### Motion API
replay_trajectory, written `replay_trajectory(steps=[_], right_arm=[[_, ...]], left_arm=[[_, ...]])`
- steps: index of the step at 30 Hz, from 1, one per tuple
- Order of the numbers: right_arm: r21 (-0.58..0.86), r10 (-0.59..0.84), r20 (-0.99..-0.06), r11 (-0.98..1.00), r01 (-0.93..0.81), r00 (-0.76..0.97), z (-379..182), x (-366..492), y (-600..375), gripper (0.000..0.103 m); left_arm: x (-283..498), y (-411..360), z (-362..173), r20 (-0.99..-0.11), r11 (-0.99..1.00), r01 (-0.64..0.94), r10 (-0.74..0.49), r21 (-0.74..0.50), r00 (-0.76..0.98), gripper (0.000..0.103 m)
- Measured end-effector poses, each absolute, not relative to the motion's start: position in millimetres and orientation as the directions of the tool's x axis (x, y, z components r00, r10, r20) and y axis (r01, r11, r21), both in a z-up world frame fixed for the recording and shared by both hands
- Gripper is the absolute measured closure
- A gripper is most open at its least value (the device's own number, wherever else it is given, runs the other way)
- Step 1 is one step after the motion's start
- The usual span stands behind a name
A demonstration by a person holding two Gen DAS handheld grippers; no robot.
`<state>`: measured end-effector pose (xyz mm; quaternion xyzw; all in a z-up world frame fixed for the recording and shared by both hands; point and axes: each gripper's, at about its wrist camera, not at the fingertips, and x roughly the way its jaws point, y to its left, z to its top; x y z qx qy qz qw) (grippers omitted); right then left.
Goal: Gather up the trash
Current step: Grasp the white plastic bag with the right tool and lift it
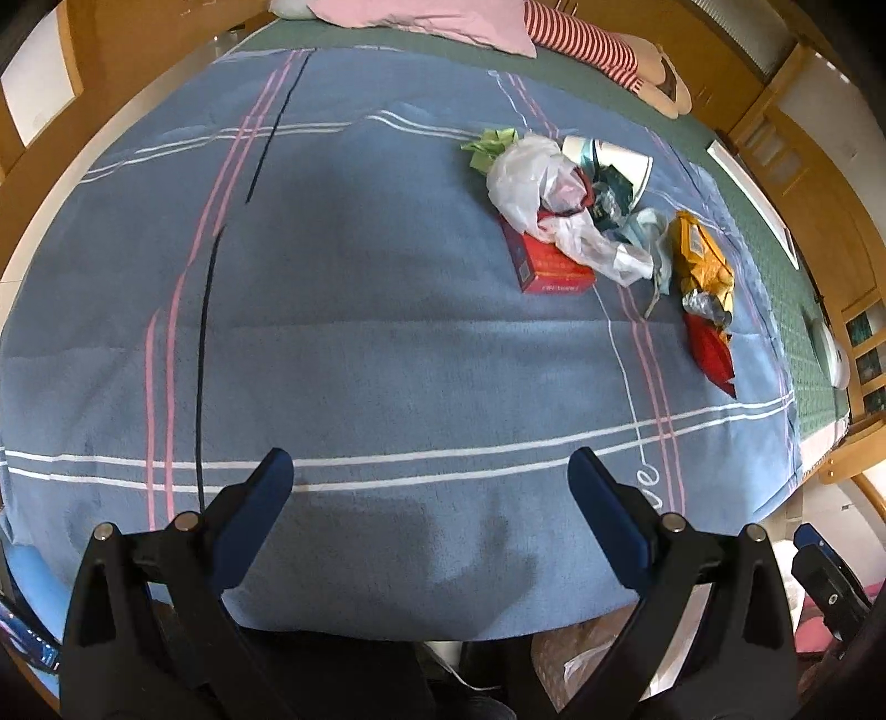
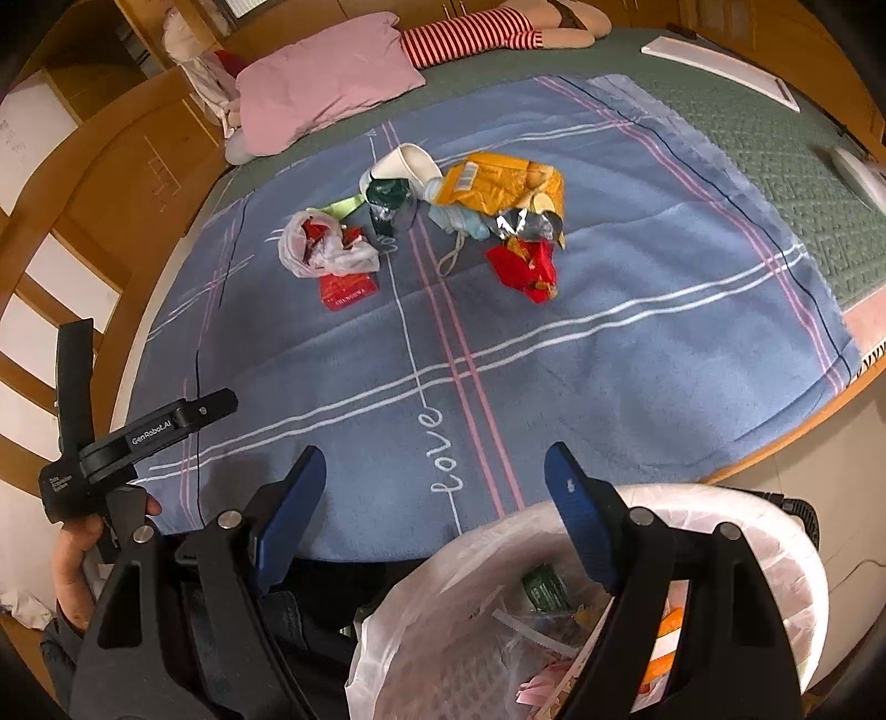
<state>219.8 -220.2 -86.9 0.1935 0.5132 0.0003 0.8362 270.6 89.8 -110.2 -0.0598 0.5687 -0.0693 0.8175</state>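
Observation:
A heap of trash lies on a blue plaid blanket on the bed: a white plastic bag over a red box, a paper cup, dark green wrappers, a yellow snack bag and a red wrapper. The same heap shows in the right wrist view: bag, red box, yellow bag, red wrapper. My left gripper is open and empty over the blanket's near edge, well short of the heap. My right gripper is open and empty above a white lined bin.
A pink pillow and a striped doll lie at the bed's far end. The bin holds several pieces of trash. My left gripper's body shows at left in the right wrist view. Wooden furniture surrounds the bed.

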Motion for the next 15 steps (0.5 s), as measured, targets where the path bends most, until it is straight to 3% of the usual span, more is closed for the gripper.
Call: replay_trajectory(steps=[15], right_arm=[[0.279, 0.151, -0.86, 0.939, 0.203, 0.487, -94, 263, -225, 0.023]], left_arm=[[281, 92, -119, -0.928, 0.98, 0.01, -0.19, -0.197, 0.32, 0.004]])
